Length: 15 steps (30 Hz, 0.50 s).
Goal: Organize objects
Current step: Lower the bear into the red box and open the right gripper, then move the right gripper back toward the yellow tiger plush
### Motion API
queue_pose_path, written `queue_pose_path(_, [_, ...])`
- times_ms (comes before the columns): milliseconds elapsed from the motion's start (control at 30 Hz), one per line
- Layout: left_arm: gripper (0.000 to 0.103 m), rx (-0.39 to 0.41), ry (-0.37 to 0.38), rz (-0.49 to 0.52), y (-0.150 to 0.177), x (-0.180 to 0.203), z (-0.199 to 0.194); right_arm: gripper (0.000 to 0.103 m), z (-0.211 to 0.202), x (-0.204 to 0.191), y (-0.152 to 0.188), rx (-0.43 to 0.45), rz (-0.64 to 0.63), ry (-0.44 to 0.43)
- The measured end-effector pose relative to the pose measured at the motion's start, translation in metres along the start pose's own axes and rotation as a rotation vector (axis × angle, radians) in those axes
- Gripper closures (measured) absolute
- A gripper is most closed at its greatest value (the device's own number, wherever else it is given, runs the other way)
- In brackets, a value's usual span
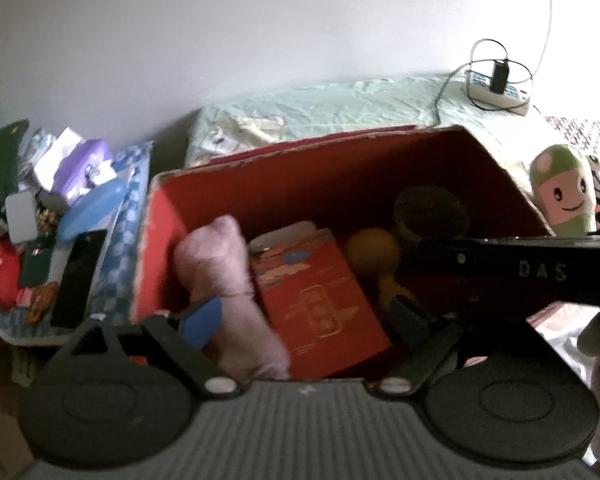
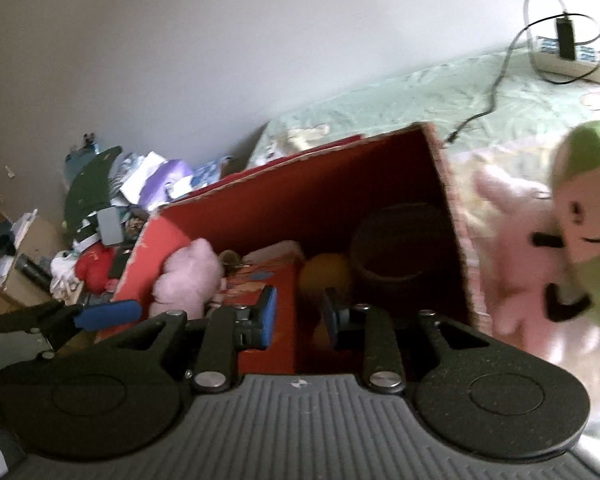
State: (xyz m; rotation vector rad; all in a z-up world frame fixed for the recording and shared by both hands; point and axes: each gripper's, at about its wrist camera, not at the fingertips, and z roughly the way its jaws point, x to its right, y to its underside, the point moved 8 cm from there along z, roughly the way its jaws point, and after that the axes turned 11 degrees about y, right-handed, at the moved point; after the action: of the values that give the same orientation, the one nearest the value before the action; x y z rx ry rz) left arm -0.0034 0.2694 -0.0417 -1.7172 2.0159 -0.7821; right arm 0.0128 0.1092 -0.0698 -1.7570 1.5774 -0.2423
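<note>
A: Box (image 1: 156, 248) red cardboard, on the bed's near side, open top; inside: pink plush (image 1: 220, 276) at its left wall, red packet (image 1: 320, 304) mid, yellow ball (image 1: 374, 246), dark round tub (image 1: 432, 212) at right wall

B: Grippers?

A: Left gripper (image 1: 304, 312) spread wide, empty, over plush and packet. Right gripper (image 2: 300, 312) nearly pressed together, nothing visibly pinched, though blur makes that unsure

B: Risks?

A: Grippers crowd each other over the box, could knock. Green-capped plush (image 2: 584, 216) and pink toy (image 2: 516, 252) outside the right wall are still unboxed; that wall blocks a straight reach. Power strip (image 2: 572, 60) cable trails at bed's far corner, clutter pile (image 2: 100, 208) beyond left edge
</note>
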Motion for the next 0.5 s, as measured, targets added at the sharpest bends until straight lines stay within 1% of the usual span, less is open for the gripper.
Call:
queue_pose_path(100, [0.011,-0.011,0.002,0.024,-0.004,0.016,0.005,0.077,-0.014,0.013,-0.001,0.014,0.025,-0.017])
queue_pose_path(133, [0.011,-0.012,0.005,0.029,-0.005,0.021,0.006,0.075,-0.018,0.017,-0.002,0.021,0.033,-0.015])
queue_pose_path(267, [0.009,0.004,0.015,0.051,-0.015,0.044,0.004,0.075,-0.034,0.032,-0.005,0.063,0.057,-0.011])
queue_pose_path(500, [0.009,0.042,0.021,0.094,-0.032,0.082,-0.001,0.075,-0.055,0.068,-0.009,0.089,0.098,0.042])
